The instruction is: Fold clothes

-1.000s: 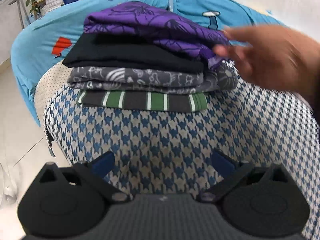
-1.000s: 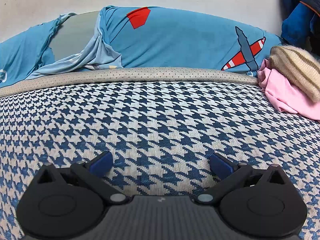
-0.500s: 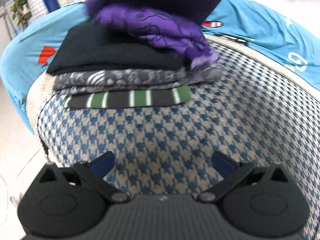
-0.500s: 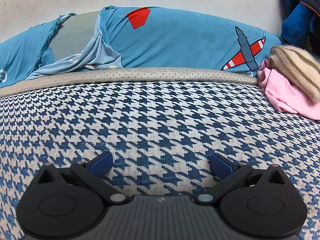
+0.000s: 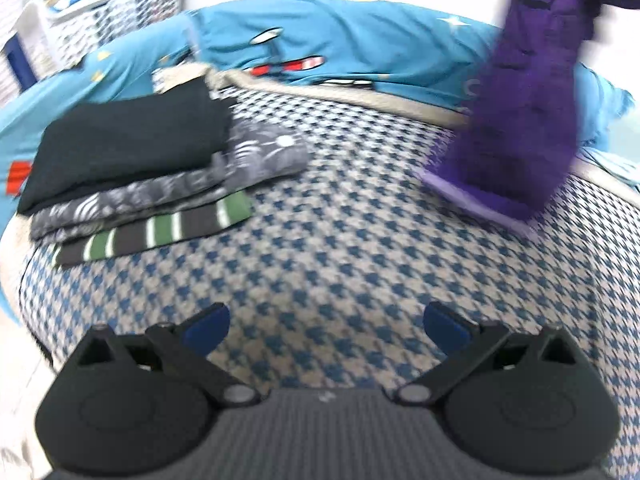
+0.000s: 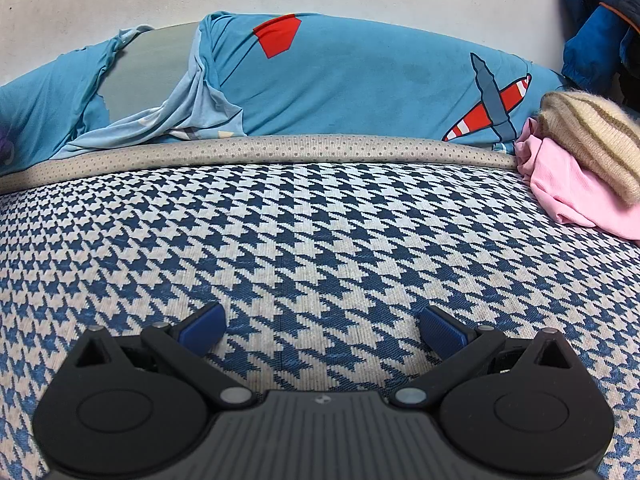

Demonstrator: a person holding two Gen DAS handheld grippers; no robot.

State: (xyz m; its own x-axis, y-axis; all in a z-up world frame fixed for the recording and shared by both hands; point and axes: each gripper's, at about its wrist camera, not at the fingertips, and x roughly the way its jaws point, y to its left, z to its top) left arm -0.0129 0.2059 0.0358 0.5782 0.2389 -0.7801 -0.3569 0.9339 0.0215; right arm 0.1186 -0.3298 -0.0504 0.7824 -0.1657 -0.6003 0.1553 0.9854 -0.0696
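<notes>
In the left wrist view a purple patterned garment [image 5: 524, 112] hangs down at the upper right, its lower edge touching the houndstooth cushion [image 5: 340, 248]; what holds it is out of frame. At the left lies a folded stack: a black garment [image 5: 124, 140] on top, a grey patterned one [image 5: 256, 152] under it, a green-striped one [image 5: 160, 232] at the bottom. My left gripper [image 5: 326, 326] is open and empty above the cushion, short of both. My right gripper [image 6: 322, 328] is open and empty over the houndstooth cushion [image 6: 320, 232].
A blue airplane-print sheet [image 6: 360, 88] lies behind the cushion in both views. A pink garment [image 6: 568, 196] with a beige knit piece [image 6: 588, 136] on it sits at the right. A dark blue jacket [image 6: 600, 20] hangs at the top right. A white basket [image 5: 112, 4] stands far left.
The purple garment has been lifted off the top of the stack and carried to the right, where it now hangs unfolded. The left wrist view has swung right. The right gripper has not moved.
</notes>
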